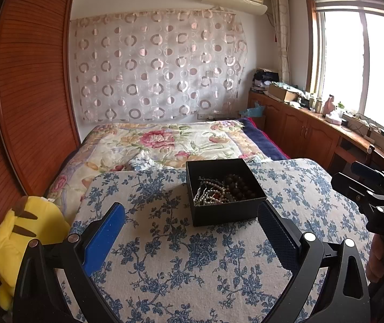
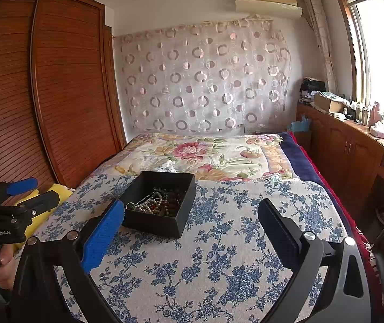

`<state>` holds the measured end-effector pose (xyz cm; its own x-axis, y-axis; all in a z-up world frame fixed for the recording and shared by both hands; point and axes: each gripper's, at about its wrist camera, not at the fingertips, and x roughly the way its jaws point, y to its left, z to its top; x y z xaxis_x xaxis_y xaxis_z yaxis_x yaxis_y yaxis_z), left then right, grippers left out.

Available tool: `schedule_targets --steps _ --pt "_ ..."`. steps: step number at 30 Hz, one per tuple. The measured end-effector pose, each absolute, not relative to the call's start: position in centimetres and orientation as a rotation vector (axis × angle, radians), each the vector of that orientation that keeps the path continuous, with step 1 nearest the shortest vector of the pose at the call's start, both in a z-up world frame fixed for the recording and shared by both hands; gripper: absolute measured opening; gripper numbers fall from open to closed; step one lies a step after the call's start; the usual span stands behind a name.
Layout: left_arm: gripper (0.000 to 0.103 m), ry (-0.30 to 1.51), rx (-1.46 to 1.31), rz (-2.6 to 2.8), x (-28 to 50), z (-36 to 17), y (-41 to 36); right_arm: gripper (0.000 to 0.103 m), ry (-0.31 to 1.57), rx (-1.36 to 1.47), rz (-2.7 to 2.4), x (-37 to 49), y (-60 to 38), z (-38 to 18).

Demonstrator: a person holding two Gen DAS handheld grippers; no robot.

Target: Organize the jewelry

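1. 2 grippers are up and both hold nothing: my left gripper has its fingers spread wide over the blue-flowered cloth, and my right gripper is just as wide apart, nothing between its pads.
2. The jewelry lies in a tangle inside the open black box, which sits on the cloth just beyond my left gripper's right finger and close by my right gripper's blue pad.
3. I judge the strands light, limp and slippery: pale bead strings and a dark round-bead strand are heaped together, so lifting 1 will likely drag others.
4. I would pinch a single strand where it rises clear of the heap, closing across the beads, not on a thin cord or chain, which could slip out or snap.
5. The box looks like light card and may slide or tip; my other gripper could steady its wall.
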<state>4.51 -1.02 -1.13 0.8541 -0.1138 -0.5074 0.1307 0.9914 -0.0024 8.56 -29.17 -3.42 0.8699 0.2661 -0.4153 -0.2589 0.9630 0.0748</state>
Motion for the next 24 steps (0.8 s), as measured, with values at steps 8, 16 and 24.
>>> schedule_targets --steps 8,16,24 --pt "0.095 0.530 0.031 -0.130 4.42 -1.00 -1.07 0.100 0.437 0.019 0.274 8.58 -29.23 -3.35" --pt "0.095 0.526 0.030 -0.131 4.45 -0.76 -1.25 0.100 0.436 0.019 0.275 8.56 -29.23 -3.36" --pt "0.095 0.526 0.030 -0.130 4.40 -0.71 -1.27 0.100 0.437 0.019 0.275 8.56 -29.25 -3.33"
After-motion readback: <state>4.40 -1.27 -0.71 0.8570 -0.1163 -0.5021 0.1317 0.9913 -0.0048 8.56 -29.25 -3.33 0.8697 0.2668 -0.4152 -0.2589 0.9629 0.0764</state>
